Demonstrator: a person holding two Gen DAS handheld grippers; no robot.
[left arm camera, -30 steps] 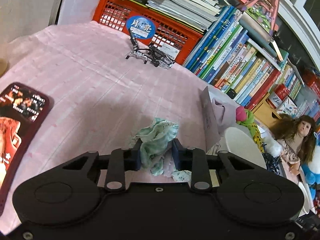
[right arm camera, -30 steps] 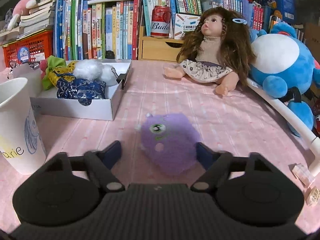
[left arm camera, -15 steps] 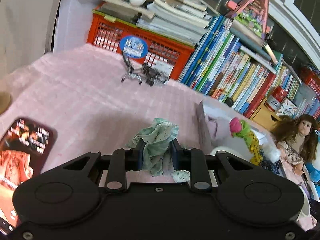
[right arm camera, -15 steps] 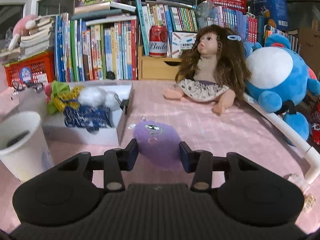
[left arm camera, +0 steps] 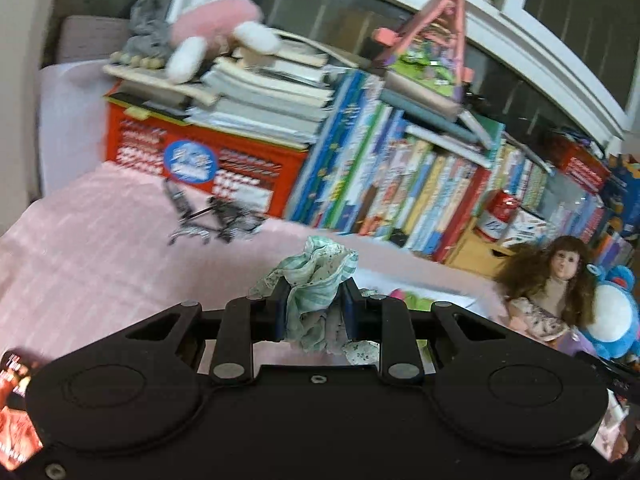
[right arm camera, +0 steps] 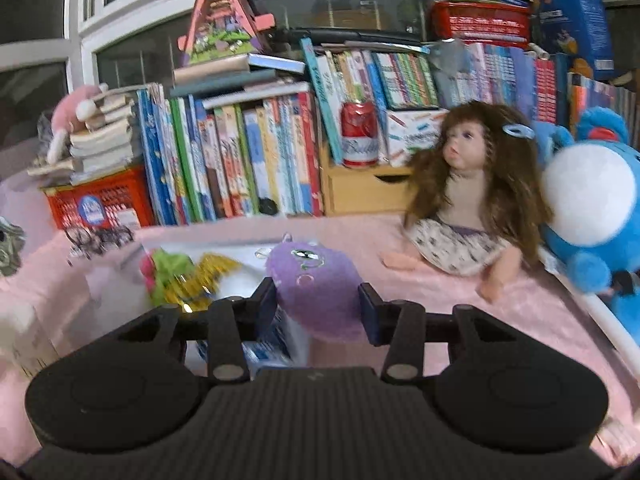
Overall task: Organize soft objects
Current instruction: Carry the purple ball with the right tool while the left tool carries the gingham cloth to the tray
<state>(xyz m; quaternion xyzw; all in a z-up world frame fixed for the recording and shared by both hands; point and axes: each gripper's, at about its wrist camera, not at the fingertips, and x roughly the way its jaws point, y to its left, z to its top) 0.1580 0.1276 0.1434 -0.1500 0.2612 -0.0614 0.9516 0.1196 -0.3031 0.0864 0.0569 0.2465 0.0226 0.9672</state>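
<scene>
My left gripper (left arm camera: 314,304) is shut on a crumpled green cloth (left arm camera: 316,280) and holds it above the pink tablecloth (left arm camera: 92,248). My right gripper (right arm camera: 318,300) is shut on a purple plush toy (right arm camera: 316,284), lifted beside the white box (right arm camera: 276,340). The box holds a green and yellow soft toy (right arm camera: 180,276); part of the box shows in the left wrist view (left arm camera: 424,296), mostly hidden behind the gripper.
A doll (right arm camera: 464,200) and a blue plush (right arm camera: 592,208) sit at the right. Books (right arm camera: 240,160), a red crate (left arm camera: 200,152) and a red can (right arm camera: 360,136) line the back. Metal clips (left arm camera: 212,220) lie near the crate. A phone (left arm camera: 12,412) lies at the left.
Both grippers have risen from the table with their loads. The right gripper closed on the purple plush and carried it left toward the white box. The left view has swung right.
</scene>
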